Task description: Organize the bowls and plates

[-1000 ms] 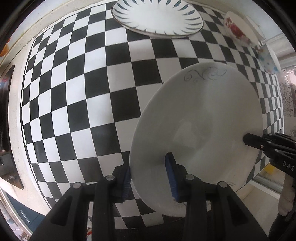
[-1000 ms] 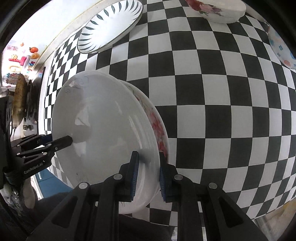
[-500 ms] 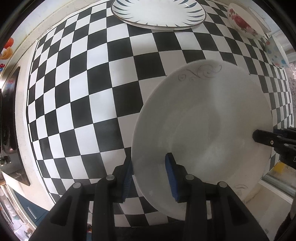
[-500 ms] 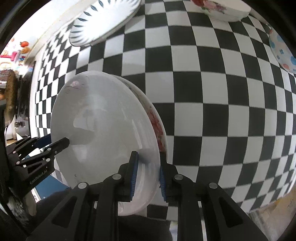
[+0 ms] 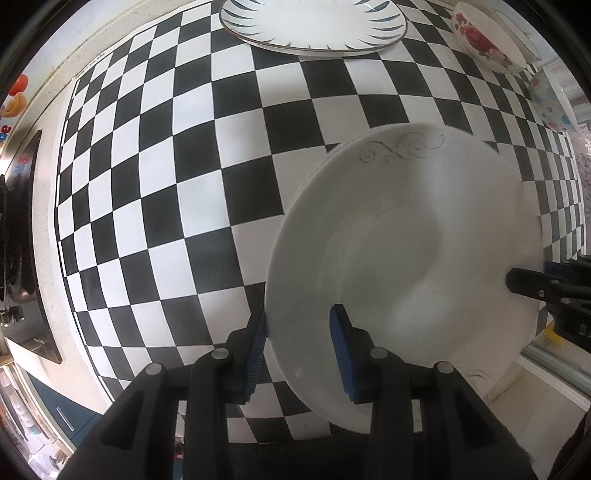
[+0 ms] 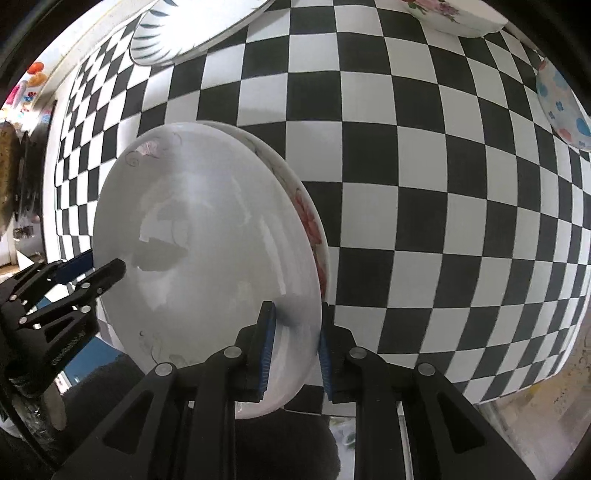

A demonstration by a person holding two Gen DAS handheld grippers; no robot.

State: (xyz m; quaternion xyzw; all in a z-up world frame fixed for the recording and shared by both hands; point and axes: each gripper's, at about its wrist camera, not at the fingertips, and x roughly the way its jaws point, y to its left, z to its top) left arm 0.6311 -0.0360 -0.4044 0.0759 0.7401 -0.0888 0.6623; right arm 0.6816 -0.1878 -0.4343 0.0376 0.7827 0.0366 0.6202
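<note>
Left wrist view: my left gripper (image 5: 297,354) points down at the checkered counter (image 5: 155,192), and its blue-padded fingers (image 5: 341,350) pinch the near rim of a white plate (image 5: 406,258). The plate is tilted, held above the counter, with a grey scroll pattern on its far rim. From the right edge my right gripper (image 5: 524,282) reaches in and has the plate's opposite rim. Farther back a striped plate (image 5: 314,26) lies flat on the counter; a rose bowl (image 5: 487,40) and a dotted bowl (image 5: 550,99) stand near the far right corner. I can read no writing in this view.

Right wrist view: my right gripper (image 6: 295,350) pinches two rims together, the white plate (image 6: 203,240) and a floral plate (image 6: 314,229) nested right behind it, touching. The left gripper (image 6: 110,269) grips the white plate from the left; raised lettering runs along its black body, too blurred for me to read. The striped plate (image 6: 177,37) sits top left, the rose bowl (image 6: 454,18) at the top edge, the dotted bowl (image 6: 561,107) at the right edge, all apart from the held stack.
</note>
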